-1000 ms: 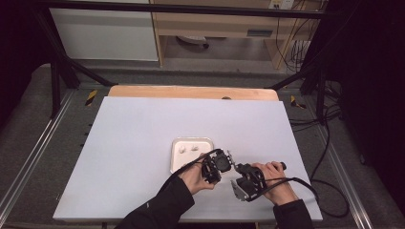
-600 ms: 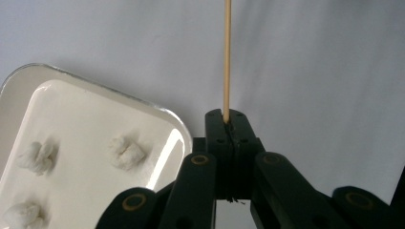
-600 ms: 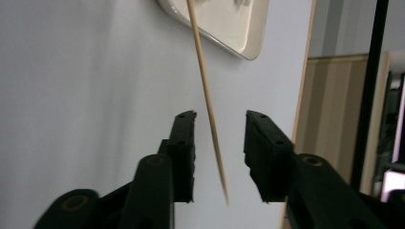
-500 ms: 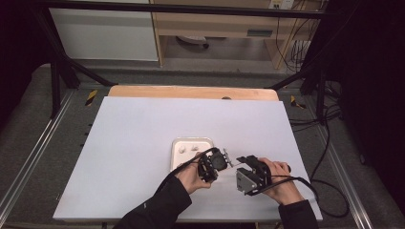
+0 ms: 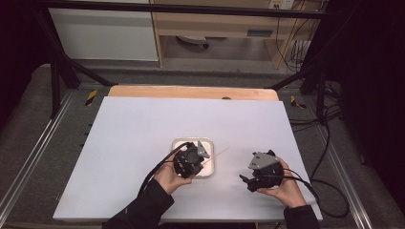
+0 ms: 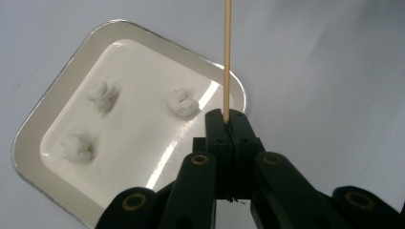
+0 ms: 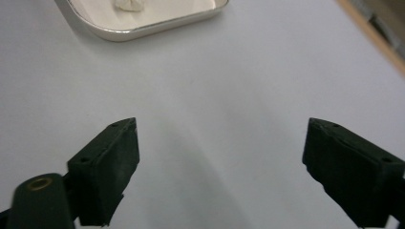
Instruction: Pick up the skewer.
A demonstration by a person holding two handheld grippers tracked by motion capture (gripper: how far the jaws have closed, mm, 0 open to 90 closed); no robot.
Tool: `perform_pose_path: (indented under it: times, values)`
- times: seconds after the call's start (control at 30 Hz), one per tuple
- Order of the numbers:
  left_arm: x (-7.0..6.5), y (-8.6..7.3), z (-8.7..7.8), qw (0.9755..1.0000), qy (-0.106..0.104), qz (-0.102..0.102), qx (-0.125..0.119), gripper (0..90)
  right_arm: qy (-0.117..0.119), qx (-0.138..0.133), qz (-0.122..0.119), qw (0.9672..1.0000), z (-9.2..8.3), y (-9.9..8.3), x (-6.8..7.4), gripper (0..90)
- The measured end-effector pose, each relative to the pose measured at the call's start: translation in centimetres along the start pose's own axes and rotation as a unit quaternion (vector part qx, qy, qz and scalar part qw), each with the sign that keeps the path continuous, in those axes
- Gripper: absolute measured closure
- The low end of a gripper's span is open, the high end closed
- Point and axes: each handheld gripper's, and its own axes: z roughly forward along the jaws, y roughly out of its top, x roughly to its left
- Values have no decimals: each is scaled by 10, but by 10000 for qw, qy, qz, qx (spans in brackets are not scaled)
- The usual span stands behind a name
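Now the thin wooden stick (image 6: pixel 227 57) is clamped upright in the left gripper (image 6: pixel 228 125), jaws pressed tight on its lower end, held over the near right corner of the white tray (image 6: pixel 45 114). Three cotton balls (image 6: pixel 182 102) lie in the tray, apart from the stick. Tray sits near the middle of the white table (image 5: pixel 143 124), toward its near edge. Right gripper (image 7: pixel 219 157) has just been opening, nothing between its jaws, over bare table right of the tray. Judged step: stick handed over to the left; next calls for bringing its tip down to a cotton ball. No readable writing.
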Motion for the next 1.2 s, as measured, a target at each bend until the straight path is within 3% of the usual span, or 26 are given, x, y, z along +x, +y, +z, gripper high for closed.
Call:
perform_pose_path:
  times: [0.13,0.33,0.6,0.67,0.8,0.9,1.13,1.2]
  values:
    - [7,-17,-11,9987,63,-267,-422,890,234,1,454,9987,4,-7,-1,75]
    - [20,-50,-24,9926,155,-728,-956,890,617,-181,1236,9903,7,-14,-1,24]
    - [38,-95,-41,9782,338,-1326,-1560,890,769,-540,1816,9789,7,-7,-4,9]
    - [40,-105,-44,9743,396,-1428,-1696,890,756,-563,1898,9773,8,-4,-6,8]
    - [42,-124,-50,9692,528,-1496,-1885,890,692,-541,1860,9786,10,6,-7,7]
    - [44,-135,-54,9647,585,-1605,-2005,890,753,-638,1920,9764,11,14,-7,6]
    - [45,-150,-58,9601,629,-1675,-2148,890,791,-738,1994,9739,17,31,-5,7]
    - [46,-152,-59,9599,624,-1667,-2166,890,804,-738,1995,9738,19,35,-3,7]
